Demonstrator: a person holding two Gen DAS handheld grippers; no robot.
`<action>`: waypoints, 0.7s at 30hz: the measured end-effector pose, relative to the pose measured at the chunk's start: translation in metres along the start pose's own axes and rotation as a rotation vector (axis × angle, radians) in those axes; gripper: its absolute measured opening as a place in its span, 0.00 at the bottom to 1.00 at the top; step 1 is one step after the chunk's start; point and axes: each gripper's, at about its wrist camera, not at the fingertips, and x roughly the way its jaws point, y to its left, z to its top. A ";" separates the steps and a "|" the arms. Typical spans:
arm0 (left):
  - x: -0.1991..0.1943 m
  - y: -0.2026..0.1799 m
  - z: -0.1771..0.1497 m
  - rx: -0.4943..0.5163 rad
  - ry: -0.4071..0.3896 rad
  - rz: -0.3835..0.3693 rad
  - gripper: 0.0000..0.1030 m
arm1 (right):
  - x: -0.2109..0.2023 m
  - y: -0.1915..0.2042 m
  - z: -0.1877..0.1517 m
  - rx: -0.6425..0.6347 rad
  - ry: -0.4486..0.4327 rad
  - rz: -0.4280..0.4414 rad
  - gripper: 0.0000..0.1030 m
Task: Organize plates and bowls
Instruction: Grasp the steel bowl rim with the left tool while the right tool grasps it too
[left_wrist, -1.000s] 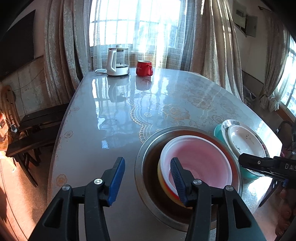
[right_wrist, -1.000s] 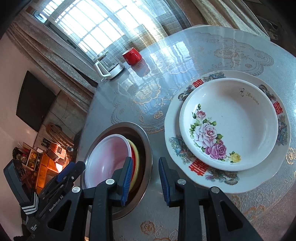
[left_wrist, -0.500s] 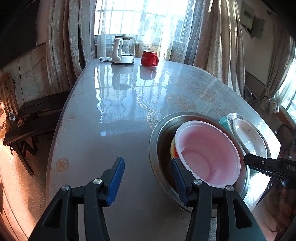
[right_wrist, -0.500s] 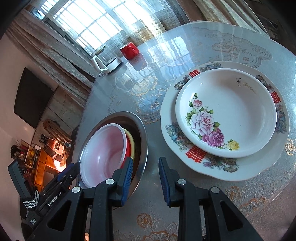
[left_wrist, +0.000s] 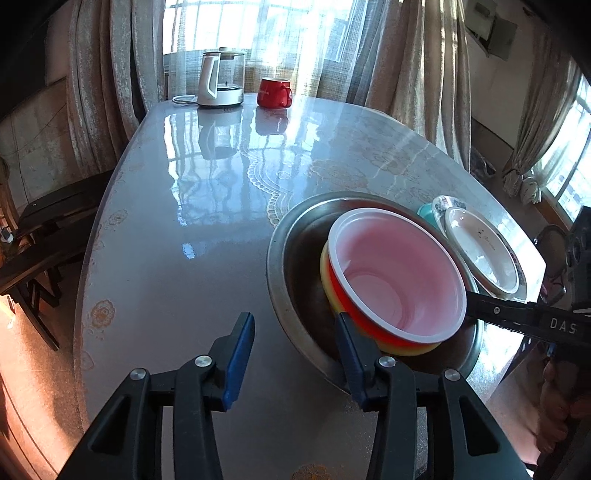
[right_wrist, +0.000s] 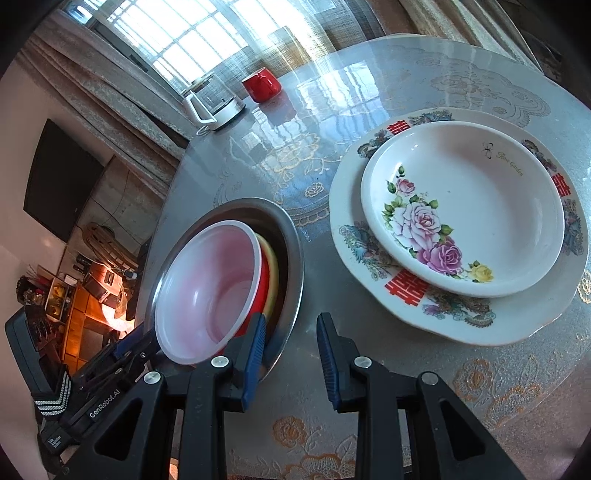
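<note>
Three nested plastic bowls (left_wrist: 397, 277), pink-white over red and yellow, sit tilted inside a wide steel basin (left_wrist: 295, 254) on the glossy table (left_wrist: 192, 221). The left gripper (left_wrist: 295, 354) gapes wide across the basin's near rim. The right gripper (right_wrist: 290, 352) is spread, holding nothing, beside a rose-painted dish (right_wrist: 461, 206) stacked on a larger patterned plate (right_wrist: 517, 317).

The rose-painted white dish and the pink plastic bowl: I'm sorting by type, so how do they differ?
The rose-painted white dish is shallow and wide; the pink plastic bowl is deep with steep walls. The dish carries painted roses and lettering; the bowl is plain. The dish lies level on a larger patterned plate; the bowl sits tilted on red and yellow bowls in a steel basin. Both are round, empty and topmost.
</note>
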 end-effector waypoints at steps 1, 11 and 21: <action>0.000 0.000 0.000 0.002 0.007 -0.008 0.45 | 0.001 0.000 0.000 -0.001 0.000 0.001 0.28; 0.000 -0.006 0.003 0.060 0.055 -0.053 0.40 | 0.004 0.005 0.003 -0.030 0.041 -0.011 0.26; 0.002 -0.004 0.001 0.056 0.066 -0.068 0.40 | 0.013 0.011 0.005 -0.048 0.059 -0.002 0.22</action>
